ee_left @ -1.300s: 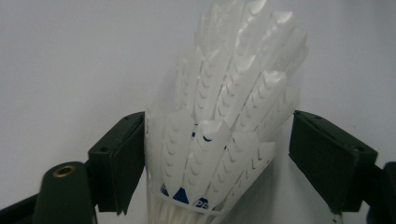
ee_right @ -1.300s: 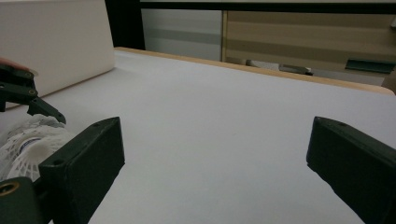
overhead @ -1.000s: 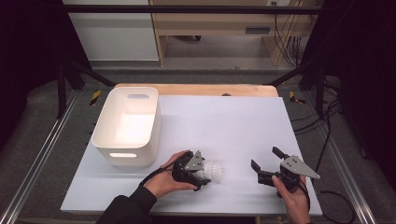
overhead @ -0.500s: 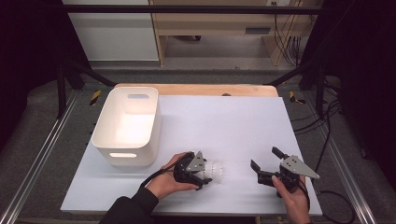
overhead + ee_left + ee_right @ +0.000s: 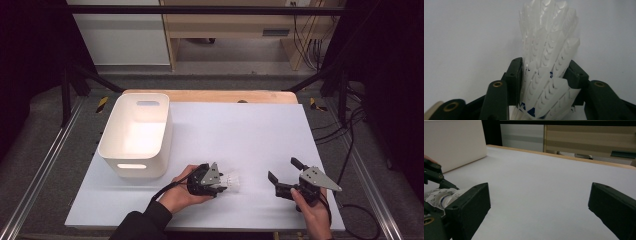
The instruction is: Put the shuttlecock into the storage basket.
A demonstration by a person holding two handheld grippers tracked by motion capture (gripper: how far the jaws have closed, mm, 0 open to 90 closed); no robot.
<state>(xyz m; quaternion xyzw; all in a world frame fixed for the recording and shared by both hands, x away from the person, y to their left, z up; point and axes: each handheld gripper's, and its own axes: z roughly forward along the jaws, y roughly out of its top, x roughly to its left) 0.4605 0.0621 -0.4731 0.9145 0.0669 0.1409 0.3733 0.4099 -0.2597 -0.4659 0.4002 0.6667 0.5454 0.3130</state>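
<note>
Shuttlecock (image 5: 549,62), white feathered cone (overlapping vanes), left hand-held gripper (image 5: 546,75) clamping

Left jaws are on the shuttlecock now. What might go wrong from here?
1. The left hand-held gripper has just been closing, and its jaws now press the shuttlecock on its thin feathers; squeezing harder may crush or bend them.
2. The grip sits on the flared skirt, so the shuttlecock might slip out when lifted toward the white bin.
</note>
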